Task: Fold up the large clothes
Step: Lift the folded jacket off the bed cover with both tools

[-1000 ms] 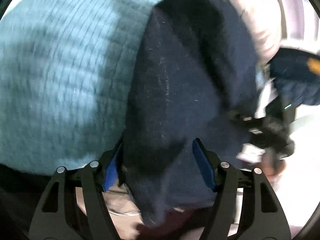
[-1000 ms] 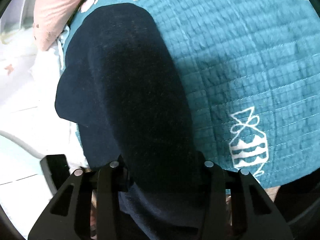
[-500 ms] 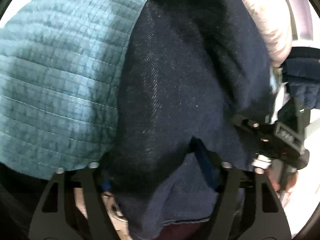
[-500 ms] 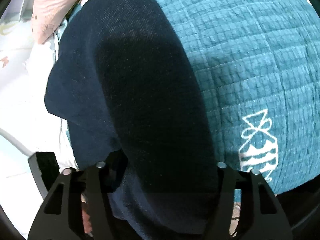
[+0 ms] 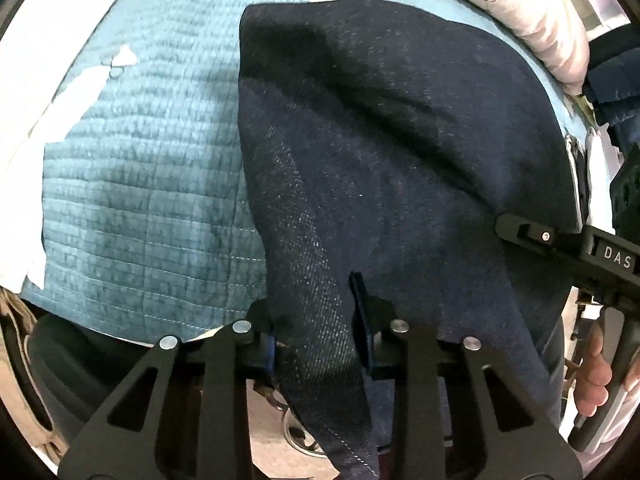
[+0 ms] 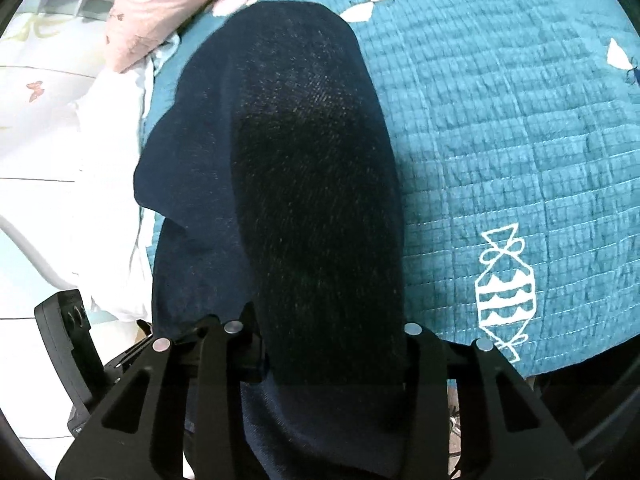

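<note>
A dark navy denim garment [image 5: 400, 168] lies partly on the teal quilt and rises toward both grippers. In the left wrist view a bunched fold of it sits between the blue pads of my left gripper [image 5: 316, 332], whose jaws are closing and pinch the cloth. The right gripper's black finger [image 5: 560, 248] shows at the right edge against the same garment, with a hand [image 5: 596, 376] on its handle. In the right wrist view the garment [image 6: 312, 184] drapes over my right gripper [image 6: 328, 344] and fills the gap between its closing jaws, hiding the pads.
The teal quilt [image 6: 520, 140] with white fish prints covers the bed. A pink pillow [image 6: 160, 8] lies at the far edge, with a white sheet [image 6: 108, 160] beside it. Floor and a person's dark clothing [image 5: 80, 360] show below the quilt's near edge.
Both grippers have risen and lifted the garment's near end, so more quilt shows. The left jaws have narrowed onto a thinner fold of cloth.
</note>
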`<state>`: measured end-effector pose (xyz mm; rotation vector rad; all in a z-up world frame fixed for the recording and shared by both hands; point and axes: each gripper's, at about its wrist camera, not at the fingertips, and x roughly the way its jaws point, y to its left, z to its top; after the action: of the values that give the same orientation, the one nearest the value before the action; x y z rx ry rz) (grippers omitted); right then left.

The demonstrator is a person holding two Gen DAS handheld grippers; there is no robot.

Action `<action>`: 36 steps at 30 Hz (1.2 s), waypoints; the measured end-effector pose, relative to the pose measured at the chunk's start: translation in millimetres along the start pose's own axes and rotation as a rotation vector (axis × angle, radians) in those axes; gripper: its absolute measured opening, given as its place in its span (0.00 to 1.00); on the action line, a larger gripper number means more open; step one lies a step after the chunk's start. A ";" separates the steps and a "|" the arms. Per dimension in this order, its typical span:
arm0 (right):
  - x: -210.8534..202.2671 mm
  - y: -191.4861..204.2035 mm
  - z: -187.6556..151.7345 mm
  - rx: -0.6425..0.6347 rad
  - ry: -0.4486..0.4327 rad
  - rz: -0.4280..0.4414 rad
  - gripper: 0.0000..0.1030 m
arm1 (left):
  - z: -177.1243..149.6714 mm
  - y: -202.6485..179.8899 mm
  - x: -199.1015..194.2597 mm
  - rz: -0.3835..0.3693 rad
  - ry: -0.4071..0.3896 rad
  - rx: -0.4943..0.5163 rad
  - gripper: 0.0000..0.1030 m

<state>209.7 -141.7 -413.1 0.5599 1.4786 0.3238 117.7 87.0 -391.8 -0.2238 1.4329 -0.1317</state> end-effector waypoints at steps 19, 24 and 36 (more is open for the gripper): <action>-92.4 -20.7 -0.5 -0.086 -0.149 0.058 0.32 | 9.3 -46.1 -69.8 -0.021 -0.120 0.103 0.28; -127.5 -21.1 13.3 -0.116 -0.190 0.070 0.31 | 24.6 -86.3 -89.5 0.000 -0.148 0.156 0.27; -231.6 -75.7 41.6 -0.130 -0.306 0.053 0.31 | 52.2 -221.6 -110.9 -0.013 -0.209 0.306 0.27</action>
<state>221.7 -334.3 -258.8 0.5190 1.1410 0.3561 164.2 -99.8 -227.1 0.0055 1.1858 -0.3256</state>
